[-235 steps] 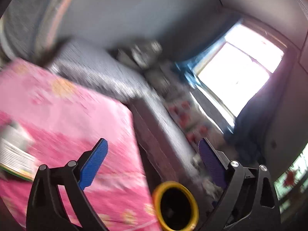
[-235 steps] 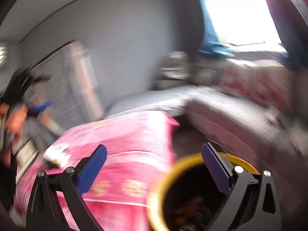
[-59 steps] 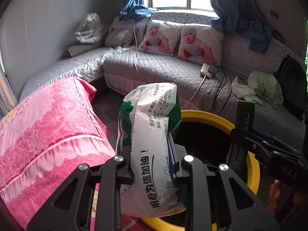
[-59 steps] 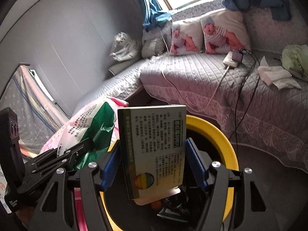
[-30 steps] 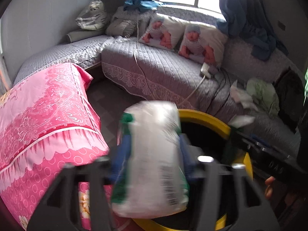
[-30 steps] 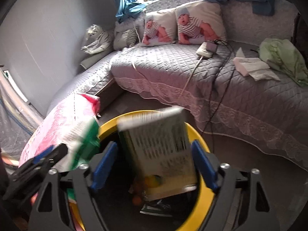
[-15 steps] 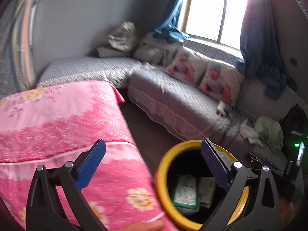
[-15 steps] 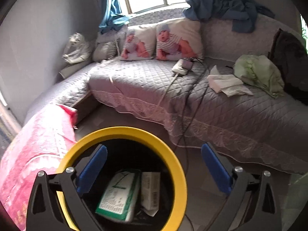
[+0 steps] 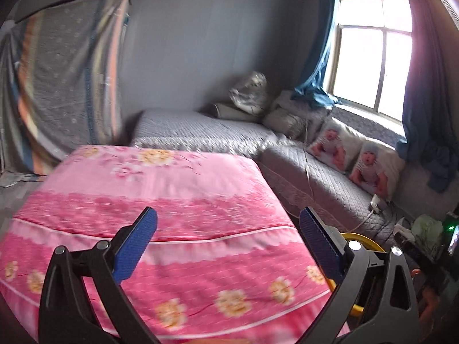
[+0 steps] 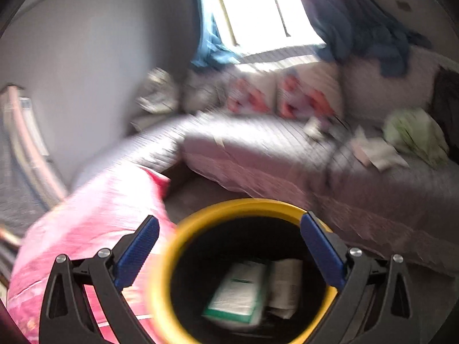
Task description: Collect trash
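Note:
The yellow-rimmed black bin point(image 10: 243, 206) stands on the floor right under my right gripper point(image 10: 229, 255), which is open and empty. Inside the bin lie the green-and-white bag point(image 10: 238, 295) and the printed box point(image 10: 284, 283). My left gripper point(image 9: 228, 243) is open and empty over the pink flowered table cover point(image 9: 160, 200). A sliver of the bin's yellow rim point(image 9: 370, 243) shows behind the left gripper's right finger.
A grey quilted corner sofa point(image 9: 206, 134) runs along the wall and under the window point(image 9: 373, 66), with baby-print pillows point(image 9: 358, 160). Green cloth point(image 10: 413, 134) and white papers point(image 10: 378, 152) lie on the sofa. A patterned mattress point(image 9: 66, 89) leans on the left wall.
Both grippers let their items go into the bin about a second ago. Since then the left gripper has swung left over the pink cover; the right view has shifted and blurred.

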`<state>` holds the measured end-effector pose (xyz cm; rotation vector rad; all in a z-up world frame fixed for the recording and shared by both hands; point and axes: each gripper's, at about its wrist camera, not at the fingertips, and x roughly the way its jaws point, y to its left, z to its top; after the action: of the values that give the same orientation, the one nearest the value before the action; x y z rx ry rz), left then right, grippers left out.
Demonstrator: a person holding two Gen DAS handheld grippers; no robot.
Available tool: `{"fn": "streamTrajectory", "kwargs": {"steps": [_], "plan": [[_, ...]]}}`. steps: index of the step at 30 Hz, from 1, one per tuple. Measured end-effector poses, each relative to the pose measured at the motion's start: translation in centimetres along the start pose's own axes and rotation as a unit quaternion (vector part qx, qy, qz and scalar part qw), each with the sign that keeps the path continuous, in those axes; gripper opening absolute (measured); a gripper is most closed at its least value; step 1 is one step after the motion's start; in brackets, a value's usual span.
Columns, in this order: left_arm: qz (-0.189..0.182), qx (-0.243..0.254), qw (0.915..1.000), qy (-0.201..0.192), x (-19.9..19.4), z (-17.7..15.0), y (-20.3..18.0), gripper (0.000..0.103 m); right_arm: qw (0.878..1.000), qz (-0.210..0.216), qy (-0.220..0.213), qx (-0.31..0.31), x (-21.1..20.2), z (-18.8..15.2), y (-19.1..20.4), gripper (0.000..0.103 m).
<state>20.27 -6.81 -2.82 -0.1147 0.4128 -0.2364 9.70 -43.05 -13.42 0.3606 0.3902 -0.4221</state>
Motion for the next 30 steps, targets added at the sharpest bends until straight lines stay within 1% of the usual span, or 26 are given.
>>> {"fn": "streamTrajectory", "kwargs": {"steps": [2, 4, 7, 8, 11, 15, 17, 19, 22, 27, 30], "plan": [[0.016, 0.007, 0.9996, -0.021, -2.5, -0.1, 1.1, 0.095, 0.999, 0.021, -0.021, -0.019, -2.2, 0.3, 2.1, 0.095], [0.048, 0.012, 0.9978, -0.045, -5.4, -0.5, 2.2, 0.095, 0.997, 0.051, -0.042, -0.042, -4.9, 0.3, 4.7, 0.095], [0.067, -0.002, 0.9958, -0.062, -8.3, -0.9, 3.5, 0.095, 0.991, 0.086, -0.074, -0.071, -8.4, -0.3, 7.9, 0.095], [0.075, -0.005, 0.995, -0.066, -9.3, -1.0, 3.8, 0.095, 0.989, 0.094, -0.078, -0.078, -9.0, -0.4, 8.7, 0.095], [0.09, -0.001, 0.9928, -0.079, -11.4, -1.5, 4.1, 0.095, 0.981, 0.14, -0.079, -0.105, -11.2, -1.8, 11.6, 0.095], [0.105, 0.012, 0.9896, -0.097, -13.2, -2.5, 3.8, 0.095, 0.973, 0.175, -0.079, -0.129, -12.9, -3.5, 14.1, 0.095], [0.109, 0.014, 0.9888, -0.101, -13.8, -3.1, 3.8, 0.095, 0.969, 0.185, -0.077, -0.142, -13.3, -4.2, 15.1, 0.095], [0.106, 0.014, 0.9895, -0.097, -14.0, -3.5, 3.6, 0.095, 0.966, 0.196, -0.074, -0.149, -13.9, -4.9, 16.0, 0.095], [0.105, 0.011, 0.9898, -0.096, -14.3, -4.2, 3.9, 0.095, 0.964, 0.201, -0.075, -0.154, -14.8, -6.0, 16.8, 0.095], [0.111, -0.006, 0.989, -0.098, -14.7, -5.1, 4.5, 0.095, 0.964, 0.185, -0.086, -0.172, -15.9, -7.6, 17.9, 0.095], [0.125, -0.009, 0.9867, -0.103, -14.8, -5.5, 5.0, 0.095, 0.964, 0.173, -0.105, -0.171, -16.6, -8.1, 18.0, 0.095]]}}
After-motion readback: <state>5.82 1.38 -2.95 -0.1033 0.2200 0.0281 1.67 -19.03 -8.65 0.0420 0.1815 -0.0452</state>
